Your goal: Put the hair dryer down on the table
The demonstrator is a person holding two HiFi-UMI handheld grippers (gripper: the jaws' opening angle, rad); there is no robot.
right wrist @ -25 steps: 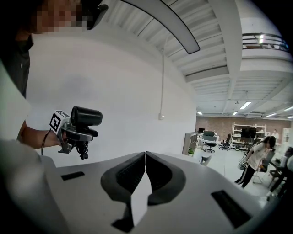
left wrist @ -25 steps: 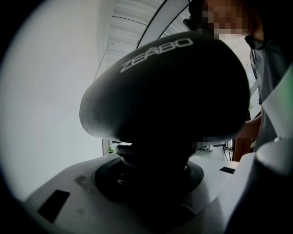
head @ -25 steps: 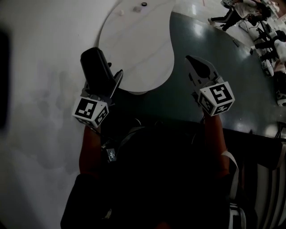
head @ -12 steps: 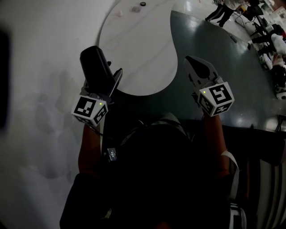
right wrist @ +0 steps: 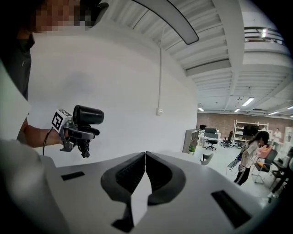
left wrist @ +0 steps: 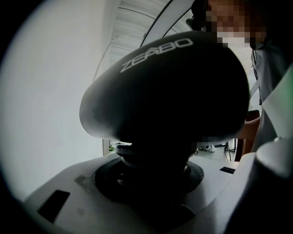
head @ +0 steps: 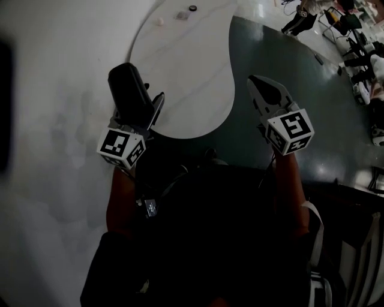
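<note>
A black hair dryer (head: 129, 91) is held up in the air in front of the person, left of the white rounded table (head: 186, 66). My left gripper (head: 144, 113) is shut on it, with its jaws on the narrow neck below the barrel. In the left gripper view the hair dryer's barrel (left wrist: 169, 91) fills most of the picture. My right gripper (head: 264, 90) hangs to the right of the table's near end, shut and holding nothing. The right gripper view shows its own shut gripper tip (right wrist: 145, 157), and further off the hair dryer (right wrist: 88, 115).
Three small objects (head: 182, 13) lie at the far end of the table. A dark floor (head: 288, 66) lies right of the table and a white wall (head: 54, 90) on the left. A person (right wrist: 249, 153) stands among desks and office chairs (head: 354, 54) further off.
Both grippers stay where they were, with the hair dryer still held. In the head view the table and room have shifted slightly, and a person in the background has moved.
</note>
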